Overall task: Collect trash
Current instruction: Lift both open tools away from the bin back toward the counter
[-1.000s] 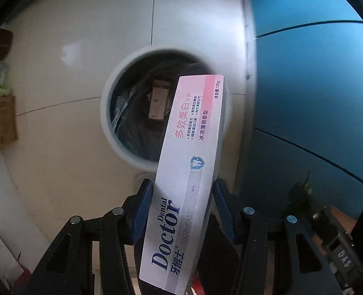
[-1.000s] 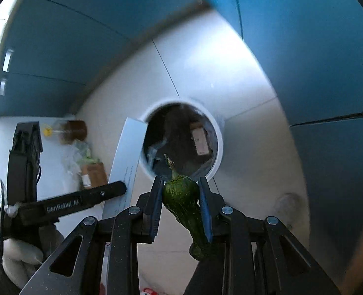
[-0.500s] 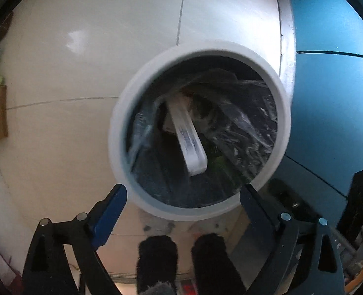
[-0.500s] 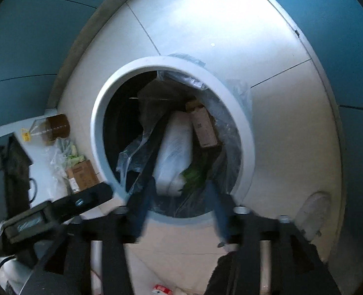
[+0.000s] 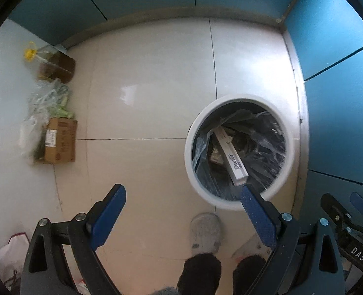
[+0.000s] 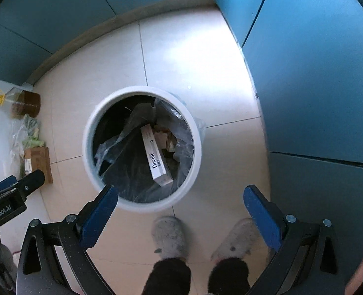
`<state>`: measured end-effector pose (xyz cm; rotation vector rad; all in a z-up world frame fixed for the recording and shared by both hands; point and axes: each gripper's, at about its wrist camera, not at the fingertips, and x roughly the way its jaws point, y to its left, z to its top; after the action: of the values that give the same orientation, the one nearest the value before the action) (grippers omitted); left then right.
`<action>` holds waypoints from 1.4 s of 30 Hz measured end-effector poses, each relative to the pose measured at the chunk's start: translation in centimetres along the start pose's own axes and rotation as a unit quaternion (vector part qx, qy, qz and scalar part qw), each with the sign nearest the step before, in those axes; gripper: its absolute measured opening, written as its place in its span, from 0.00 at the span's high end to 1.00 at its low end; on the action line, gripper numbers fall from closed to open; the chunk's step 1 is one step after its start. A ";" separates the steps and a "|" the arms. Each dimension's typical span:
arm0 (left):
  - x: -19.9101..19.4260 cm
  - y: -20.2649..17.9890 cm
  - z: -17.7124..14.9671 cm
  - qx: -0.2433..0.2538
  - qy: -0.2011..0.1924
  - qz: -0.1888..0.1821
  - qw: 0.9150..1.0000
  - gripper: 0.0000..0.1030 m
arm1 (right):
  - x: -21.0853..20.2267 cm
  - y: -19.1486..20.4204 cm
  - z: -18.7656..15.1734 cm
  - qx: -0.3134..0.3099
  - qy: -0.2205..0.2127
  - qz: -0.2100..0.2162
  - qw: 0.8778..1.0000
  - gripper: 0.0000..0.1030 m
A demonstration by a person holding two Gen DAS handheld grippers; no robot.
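A white round trash bin (image 5: 189,152) (image 6: 86,147) with a black liner stands on the tiled floor below both grippers. A white "Doctor" toothpaste box (image 5: 233,162) (image 6: 155,157) lies slanted inside it, beside a small brown carton (image 6: 164,137). The green vegetable does not show in the bin. My left gripper (image 5: 181,191) points down, to the left of the bin, open with nothing between its blue pads. My right gripper (image 6: 180,191) hangs over the bin's near rim; its jaws are opening and nothing is between them.
Along the left wall are an oil bottle (image 5: 56,66), a plastic bag of greens (image 5: 46,103) and a cardboard box (image 5: 59,141). Blue cabinet fronts (image 6: 316,73) close off the right and back. The person's grey slippers (image 6: 169,236) stand just before the bin.
The left gripper let the toothpaste box fall into the bin and the right gripper let go of the green vegetable. Both jaws spread wide, and both views now look straight down at the floor.
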<state>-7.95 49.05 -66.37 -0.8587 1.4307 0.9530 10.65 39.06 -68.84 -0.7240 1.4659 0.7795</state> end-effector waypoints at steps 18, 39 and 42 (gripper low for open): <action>-25.6 1.9 -8.6 0.001 -0.070 -0.017 0.997 0.07 | -29.1 2.4 -8.0 -0.040 -0.064 0.023 0.997 0.00; -41.8 -5.7 -12.1 0.109 -0.181 -0.006 0.977 0.07 | -46.8 -10.0 -15.5 0.124 -0.172 0.085 0.974 0.00; -43.6 -12.5 -11.8 0.176 -0.196 -0.020 0.965 0.07 | -48.7 -17.8 -18.1 0.213 -0.189 0.071 0.956 0.00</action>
<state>1.95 32.38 -23.70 -0.4052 1.1841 0.7552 16.77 13.16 -20.77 -0.1317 1.2805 0.6354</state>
